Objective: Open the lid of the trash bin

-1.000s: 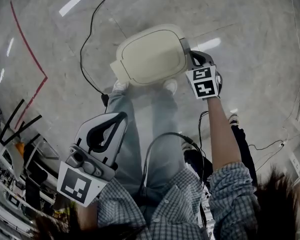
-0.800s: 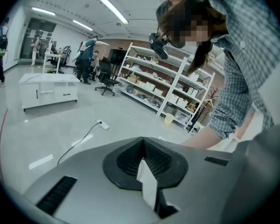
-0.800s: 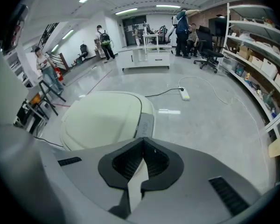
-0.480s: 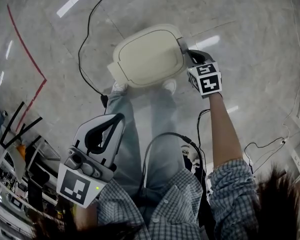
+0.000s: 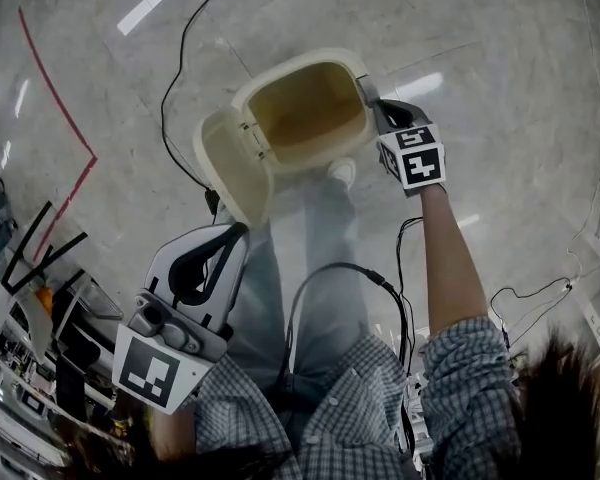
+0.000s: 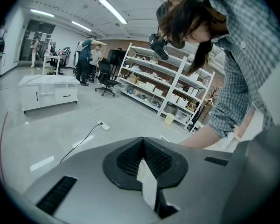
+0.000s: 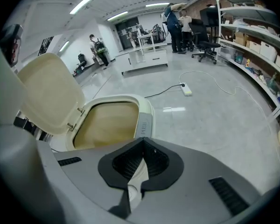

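A: Nearest first. How are the grippers held?

B: The left hand-held gripper [image 5: 238, 234] is kept back by the waist, jaws pressed together w/ nothing betw. them. The right hand-held gripper [image 5: 376, 108] is held out at the bin's right rim. Its jaws are likewise closed on nothing, tips just beside the front panel [image 7: 143, 123]. Contact can't be confirmed.

A: And the bin?

B: The trash bin [image 5: 320, 161] is stood on the floor [image 5: 500, 78], just ahead of the person's shoe [image 5: 341, 172]. Its lid [image 5: 223, 173] is raised on hinges at the bin's left side, approx. upright, so the tan inner wall is exposed. The task is judged done.

A: How will it handle?

B: Thin moulded plastic is assumed: light, stiff, smooth, prob. slippery for closed jaws. The lid is best taken at its free edge, opposite the hinges, or worked via the front panel, which is taken for a push latch. Little weight is expected, so the bin could be slid or tipped if pushed hard.

A: Surface and room?

B: The floor is polished grey and glossy w/ ceiling-light reflections. A black cable [image 5: 163, 108] is run past the bin's left, and a red line [image 5: 57, 80] is marked further left. Beyond, a power strip [image 7: 186, 91] is seen. Shelving [image 7: 256, 36] is set along the right, w/ a white cabinet [image 7: 147, 59] and people [image 7: 175, 17] at the far end.
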Available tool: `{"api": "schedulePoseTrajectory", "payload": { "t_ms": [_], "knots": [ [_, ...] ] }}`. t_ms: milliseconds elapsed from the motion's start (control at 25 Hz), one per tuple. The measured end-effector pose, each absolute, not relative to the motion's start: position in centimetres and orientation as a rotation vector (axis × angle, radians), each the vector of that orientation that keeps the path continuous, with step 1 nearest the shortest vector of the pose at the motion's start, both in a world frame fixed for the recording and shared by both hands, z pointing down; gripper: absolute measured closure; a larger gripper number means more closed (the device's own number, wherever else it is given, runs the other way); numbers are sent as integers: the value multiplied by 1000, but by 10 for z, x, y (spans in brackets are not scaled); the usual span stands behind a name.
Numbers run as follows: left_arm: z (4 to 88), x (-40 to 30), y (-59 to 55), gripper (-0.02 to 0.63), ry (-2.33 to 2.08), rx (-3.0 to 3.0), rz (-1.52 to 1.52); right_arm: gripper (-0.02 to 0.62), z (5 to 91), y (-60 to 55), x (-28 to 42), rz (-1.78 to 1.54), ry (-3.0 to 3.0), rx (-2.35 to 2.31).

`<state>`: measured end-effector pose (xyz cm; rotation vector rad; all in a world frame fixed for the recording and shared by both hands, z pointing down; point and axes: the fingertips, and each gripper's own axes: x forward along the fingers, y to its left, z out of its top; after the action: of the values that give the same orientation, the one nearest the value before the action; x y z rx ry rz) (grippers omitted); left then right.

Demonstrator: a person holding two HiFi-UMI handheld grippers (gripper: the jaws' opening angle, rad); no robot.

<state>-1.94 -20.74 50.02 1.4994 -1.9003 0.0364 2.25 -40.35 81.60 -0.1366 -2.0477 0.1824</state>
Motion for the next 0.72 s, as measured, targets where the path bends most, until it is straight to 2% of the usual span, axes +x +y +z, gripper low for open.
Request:
{"api": "schedulePoseTrajectory", "payload": {
  "t_ms": [400,720],
  "knots": [
    [492,-21,-201,609,-1917,1535,66,578,789,-420,24,345,-2155,57],
    [457,-27,-212,609,-1949,1648,88,578,723,-432,33,388,-2243,175]
  ]
}}
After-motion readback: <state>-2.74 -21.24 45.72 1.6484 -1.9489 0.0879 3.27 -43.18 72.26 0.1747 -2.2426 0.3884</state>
